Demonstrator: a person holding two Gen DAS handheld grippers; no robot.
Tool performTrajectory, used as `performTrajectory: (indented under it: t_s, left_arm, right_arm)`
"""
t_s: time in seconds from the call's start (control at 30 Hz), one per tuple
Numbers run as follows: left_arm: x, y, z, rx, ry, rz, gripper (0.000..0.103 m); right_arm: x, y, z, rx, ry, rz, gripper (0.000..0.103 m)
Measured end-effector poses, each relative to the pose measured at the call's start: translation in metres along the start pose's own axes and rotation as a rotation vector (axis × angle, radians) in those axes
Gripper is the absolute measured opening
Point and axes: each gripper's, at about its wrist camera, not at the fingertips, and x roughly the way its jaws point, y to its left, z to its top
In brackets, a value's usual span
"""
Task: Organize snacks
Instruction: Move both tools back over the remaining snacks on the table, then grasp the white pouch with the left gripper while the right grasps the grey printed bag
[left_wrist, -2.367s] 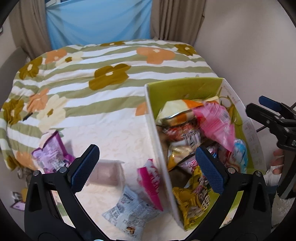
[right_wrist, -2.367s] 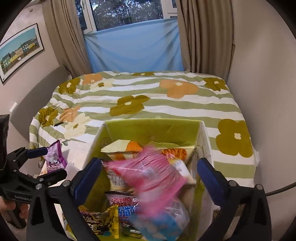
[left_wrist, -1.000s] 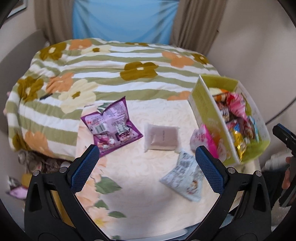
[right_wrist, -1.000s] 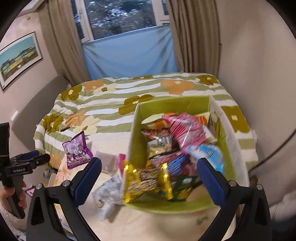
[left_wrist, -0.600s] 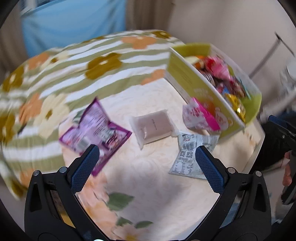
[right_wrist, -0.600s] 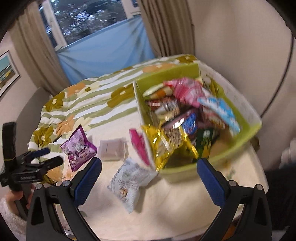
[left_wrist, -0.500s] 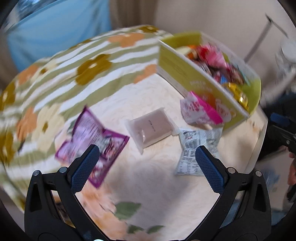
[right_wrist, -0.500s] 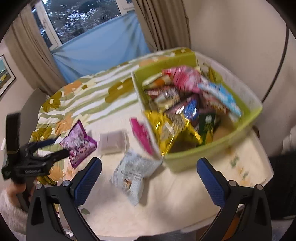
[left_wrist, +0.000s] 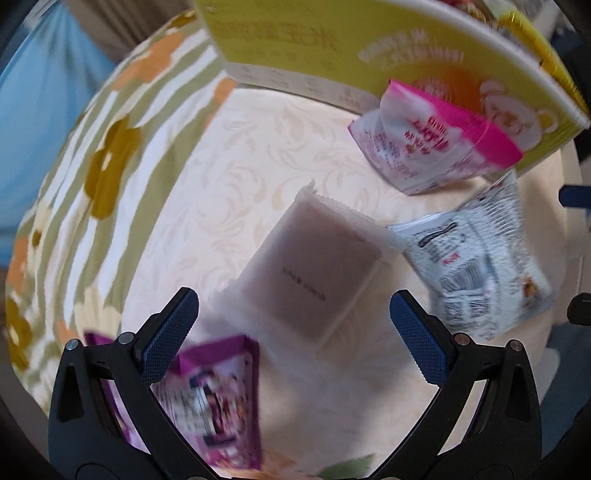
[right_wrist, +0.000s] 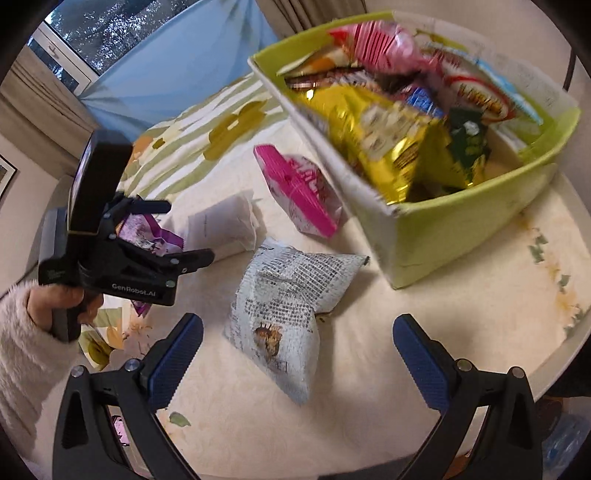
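- holding our left gripper (left_wrist: 293, 332) wide open and empty, we hang just above the pale packet (left_wrist: 314, 269) with the brown square inside. it lies flat on the cream table cloth (left_wrist: 221, 155), right between our two blue pads.
- our right gripper (right_wrist: 297, 354) is wide open and empty too, over the white-grey bag (right_wrist: 291, 291) with small black print.
- we think the step now is to pick up the pale packet. to do it well, we should come straight down, put one pad on each long side, and close gently, since the packet looks thin and soft and could slip or get squashed.
- the purple bag (left_wrist: 210, 398) lies just beside our left pad, so we should take care not to pinch it as well.
- a pink and white bag (left_wrist: 432, 144) leans on the outside wall of the green box (right_wrist: 461, 225), touching it.
- the green box sits on the table and is already quite full. in it we see a gold bag (right_wrist: 380, 136), a pink striped bag (right_wrist: 373, 40), a dark green bag (right_wrist: 467, 144), and more that are too blurry to tell.
- four bags are not yet in the box, so we think the job is only partly done.
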Motion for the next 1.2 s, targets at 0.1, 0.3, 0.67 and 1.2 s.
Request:
performTrajectory:
  t_s: [0.1,0.3,0.67,1.2]
  left_arm:
    - [0.016,-0.003,0.007,0.048,0.047,0.02,0.103]
    - [0.032,-0.002,0.016,0.051,0.054,-0.013,0.102]
    - [0.032,-0.01,0.009,0.018,0.04,-0.046,0.073]
    - [0.013,-0.022,-0.031,-0.202,0.002,-0.078,0.067]
  right_arm:
    - [0.016,-0.003,0.001,0.02,0.022,-0.008,0.103]
    - [0.03,-0.013,0.002,0.077,0.039,0.004,0.103]
    - [0.047,-0.008,0.003,0.138,0.033,0.027,0.103]
    - [0.061,0.005,0.006,0.115,0.04,-0.013,0.091]
